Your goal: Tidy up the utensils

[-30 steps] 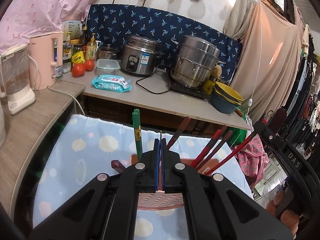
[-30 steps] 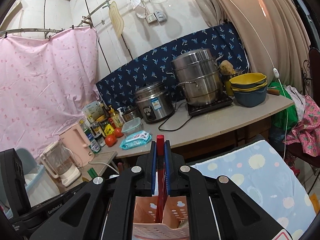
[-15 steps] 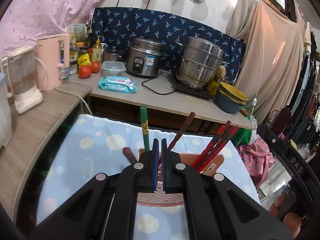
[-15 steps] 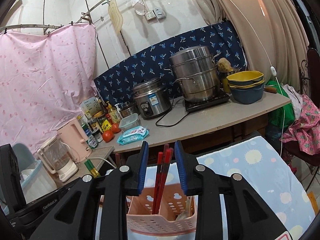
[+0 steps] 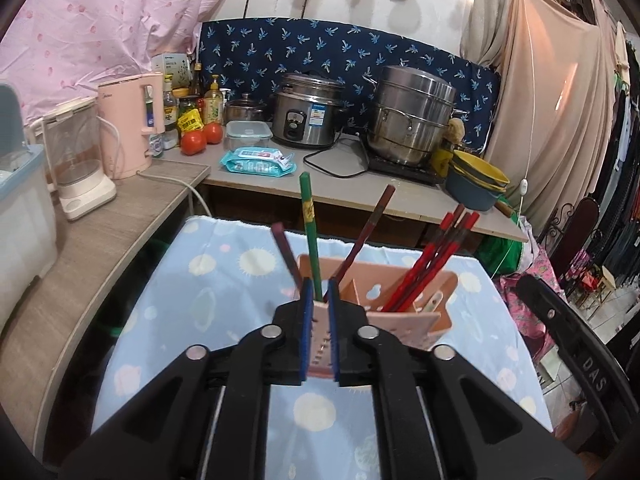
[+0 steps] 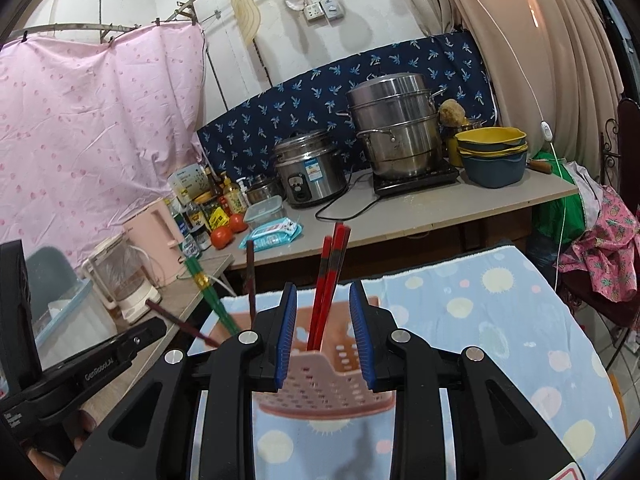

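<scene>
A pink perforated utensil basket [image 5: 404,304] [image 6: 324,380] stands on the blue sun-print tablecloth [image 5: 200,280]. Red chopsticks [image 5: 436,256] [image 6: 330,280] lean in its right compartment. A green chopstick [image 5: 310,232] [image 6: 208,292] and dark red chopsticks [image 5: 368,232] stand in its left part. My left gripper [image 5: 320,286] is just short of the basket. Its jaws are opening, and the green chopstick shows in the gap without touching the pads. My right gripper [image 6: 323,290] is open, framing the red chopsticks without touching them.
Behind the table runs a grey counter [image 5: 360,196] with a rice cooker [image 5: 308,110], steamer pot [image 5: 412,120], stacked bowls [image 5: 476,184], tomatoes [image 5: 194,142] and wipes [image 5: 258,160]. A pink kettle [image 5: 128,124] and blender [image 5: 78,160] stand on the left shelf.
The right jaws, shut on a red chopstick, have opened and it stands in the basket. The left jaws have parted slightly. Both grippers have drawn back from the basket.
</scene>
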{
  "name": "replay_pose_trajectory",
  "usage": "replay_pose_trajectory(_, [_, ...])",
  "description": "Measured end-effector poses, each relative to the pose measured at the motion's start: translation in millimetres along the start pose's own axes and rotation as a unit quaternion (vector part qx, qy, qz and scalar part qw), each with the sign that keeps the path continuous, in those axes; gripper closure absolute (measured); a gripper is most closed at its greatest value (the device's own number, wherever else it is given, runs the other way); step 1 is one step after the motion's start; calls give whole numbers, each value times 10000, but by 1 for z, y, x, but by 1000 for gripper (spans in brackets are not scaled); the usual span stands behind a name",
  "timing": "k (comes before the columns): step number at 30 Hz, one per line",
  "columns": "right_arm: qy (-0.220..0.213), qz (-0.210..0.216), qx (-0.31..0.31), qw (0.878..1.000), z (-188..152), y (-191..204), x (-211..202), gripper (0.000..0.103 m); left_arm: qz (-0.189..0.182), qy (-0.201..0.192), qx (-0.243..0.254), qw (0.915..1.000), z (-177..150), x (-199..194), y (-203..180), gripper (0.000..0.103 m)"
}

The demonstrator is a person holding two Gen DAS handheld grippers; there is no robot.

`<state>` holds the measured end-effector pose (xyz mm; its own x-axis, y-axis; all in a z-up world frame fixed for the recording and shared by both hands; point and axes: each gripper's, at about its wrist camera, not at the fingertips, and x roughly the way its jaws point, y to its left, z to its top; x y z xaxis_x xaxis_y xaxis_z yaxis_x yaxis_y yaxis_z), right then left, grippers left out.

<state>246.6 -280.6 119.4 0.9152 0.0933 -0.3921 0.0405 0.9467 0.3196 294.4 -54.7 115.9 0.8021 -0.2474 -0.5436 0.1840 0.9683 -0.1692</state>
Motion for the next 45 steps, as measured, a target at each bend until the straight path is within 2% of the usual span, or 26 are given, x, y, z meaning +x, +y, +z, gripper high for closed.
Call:
replay_pose_trajectory(2, [81, 20, -103, 9999, -8, 6, -6, 75, 56, -2, 45, 10000, -6, -6, 0, 84])
replay_pose_trajectory(7, [273, -26, -410, 9988, -29, 21, -22, 75, 218, 78, 179, 9996, -21, -20, 0, 82])
replay_pose_trajectory(9, [336, -44, -476, 9983, -36, 25, -29, 75, 267, 94, 194, 9994, -27, -26, 0, 70])
replay_pose_trajectory(11, [399, -110, -563, 9976, -43, 29, -37, 72, 362, 64, 246, 9990, -32, -33, -1, 65])
replay_pose_trajectory(15, [486, -208, -710, 9961, -55, 35, -50, 65, 423, 103, 348, 9984, -45, -43, -1, 59])
replay_pose_trajectory(19, [549, -244, -753, 9953, -68, 36, -63, 61, 459, 195, 363, 9981, -60, -51, 2, 58])
replay_pose_trajectory(21, [616, -287, -674, 9954, -75, 34, -68, 60, 435, 236, 336, 9982, -66, -54, 5, 48])
replay_pose_trajectory(23, [716, -328, -610, 9950, -82, 32, -72, 60, 499, 245, 378, 9977, -75, -59, 6, 46])
replay_pose_trajectory(25, [771, -382, -584, 9946, -87, 29, -75, 55, 539, 297, 409, 9973, -82, -61, 6, 44])
replay_pose_trajectory(27, [809, -407, -569, 9943, -93, 27, -78, 50, 575, 344, 405, 9969, -88, -62, 6, 37])
replay_pose_trajectory(31, [911, -515, -579, 9928, -105, 25, -83, 39, 682, 390, 435, 9960, -101, -65, 5, 30])
replay_pose_trajectory(36, [966, -680, -696, 9906, -118, 23, -90, 32, 839, 416, 549, 9941, -114, -69, 3, 15])
replay_pose_trajectory(41, [1062, -718, -607, 9899, -125, 15, -93, 29, 952, 429, 604, 9927, -121, -72, 3, 10])
replay_pose_trajectory(43, [1028, -780, -584, 9899, -128, 11, -95, 16, 960, 471, 583, 9926, -124, -72, 4, 9])
replay_pose_trajectory(45, [1032, -779, -555, 9901, -130, 7, -97, 16, 964, 511, 562, 9924, -126, -71, 5, 9])
